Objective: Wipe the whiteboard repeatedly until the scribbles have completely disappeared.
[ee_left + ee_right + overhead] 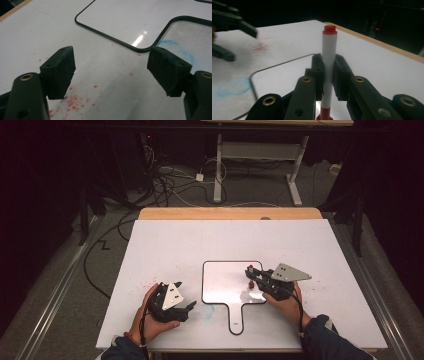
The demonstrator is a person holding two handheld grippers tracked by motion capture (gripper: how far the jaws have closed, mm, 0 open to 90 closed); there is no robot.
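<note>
Here one red marker (329,62), one whiteboard (225,282), two tools.

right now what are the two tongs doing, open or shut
Left tongs: open, holding nothing, over the table.
Right tongs: shut on the red marker, held upright over the small whiteboard.

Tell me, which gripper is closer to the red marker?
Right. The right gripper is clamped on the red marker; the left gripper rests open on the table, left of the small whiteboard.
</note>
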